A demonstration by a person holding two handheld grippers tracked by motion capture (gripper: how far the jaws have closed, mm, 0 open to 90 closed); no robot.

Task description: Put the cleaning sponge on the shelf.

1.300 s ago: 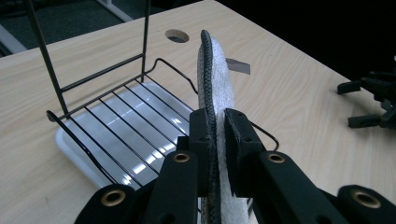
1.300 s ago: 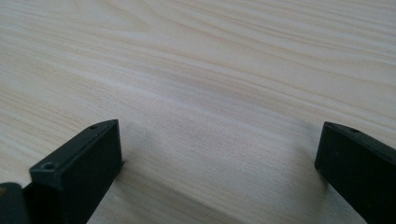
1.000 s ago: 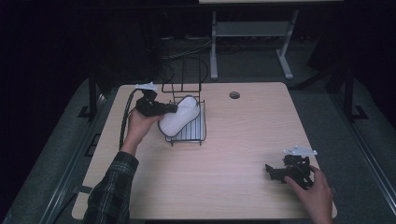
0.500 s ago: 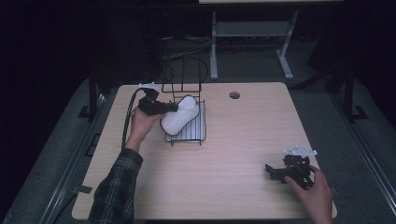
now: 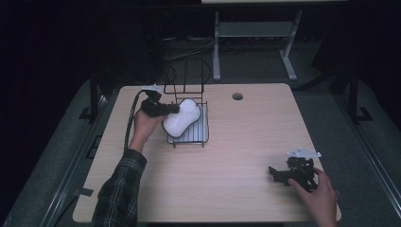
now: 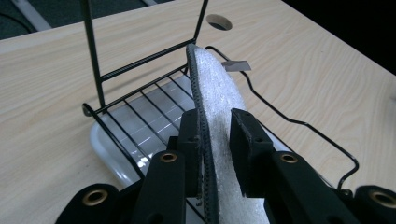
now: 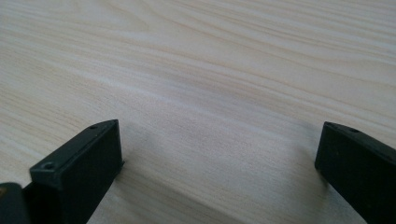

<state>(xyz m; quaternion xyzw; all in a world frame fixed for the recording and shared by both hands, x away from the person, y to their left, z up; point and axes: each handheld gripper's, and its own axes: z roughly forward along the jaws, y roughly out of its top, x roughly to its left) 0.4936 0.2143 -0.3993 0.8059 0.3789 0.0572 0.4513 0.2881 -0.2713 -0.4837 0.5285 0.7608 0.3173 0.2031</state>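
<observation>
A white sponge [image 5: 181,118] with a dark edge stands on its edge in a black wire rack [image 5: 189,137] at the table's back left. My left gripper [image 5: 175,109] reaches it from the left. In the left gripper view the sponge [image 6: 217,93] sits between the two jaws of the left gripper [image 6: 215,126], and both pads touch its faces. The jaws have just been opening, with the sponge still between them. My right gripper [image 5: 276,172] rests near the table's front right corner. In the right gripper view its jaws [image 7: 219,140] stand wide open over bare wood.
The rack [image 6: 98,79] sits on a pale tray [image 6: 112,149] and has tall upright wires at its far end. A cable hole [image 5: 237,96] lies in the table behind the rack. A metal stand [image 5: 255,33] stands beyond the table's far edge.
The left hand has sunk a little with the sponge, which now sits lower in the rack. The right hand has not moved.
</observation>
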